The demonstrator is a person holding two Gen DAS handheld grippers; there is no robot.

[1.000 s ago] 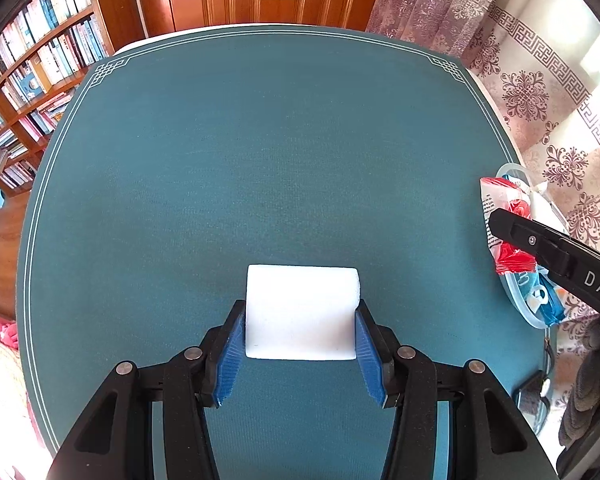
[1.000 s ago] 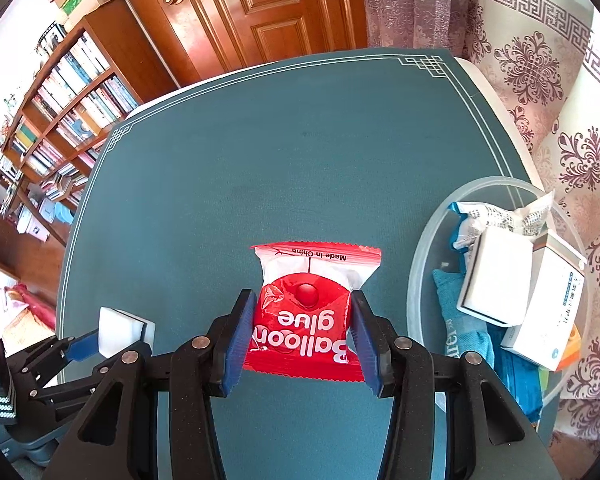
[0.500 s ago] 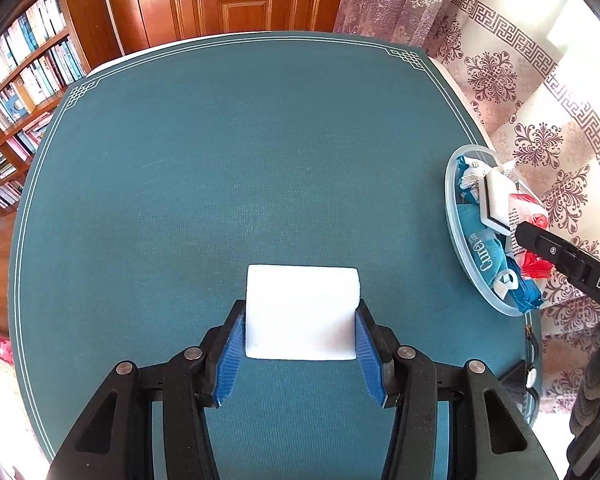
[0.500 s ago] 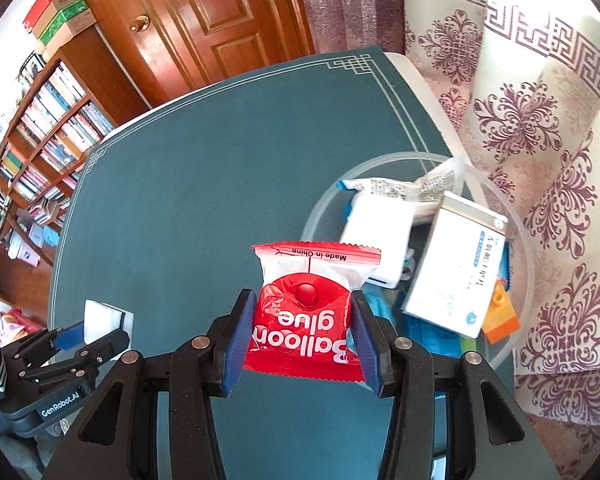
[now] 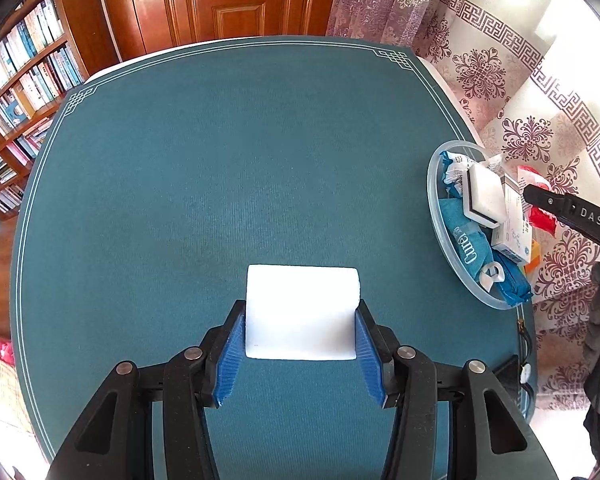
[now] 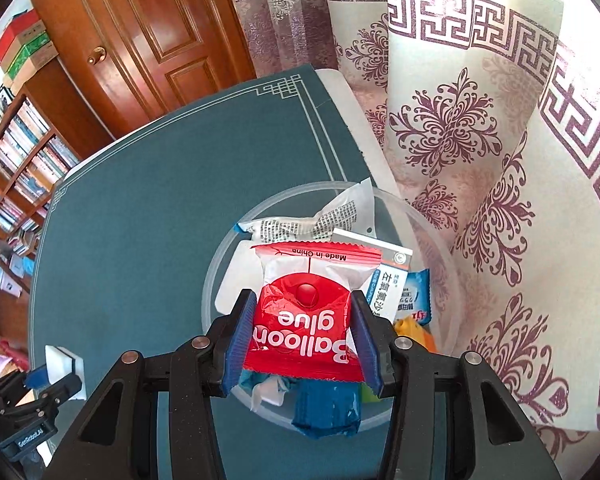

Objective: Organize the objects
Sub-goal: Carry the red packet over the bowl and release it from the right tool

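Note:
My left gripper is shut on a white sponge block and holds it over the teal table mat. My right gripper is shut on a red "Balloon glue" packet and holds it above the clear round tray. The tray also shows at the right edge in the left wrist view, with my right gripper over it. It holds a white sponge, a white box and blue packets.
A patterned curtain hangs just right of the tray. A wooden door and bookshelves stand beyond the table. The tray sits at the table's right edge. My left gripper shows at the lower left in the right wrist view.
My right gripper has carried the red packet rightward from over the mat to above the tray. My left gripper still holds the white sponge and has shifted slightly.

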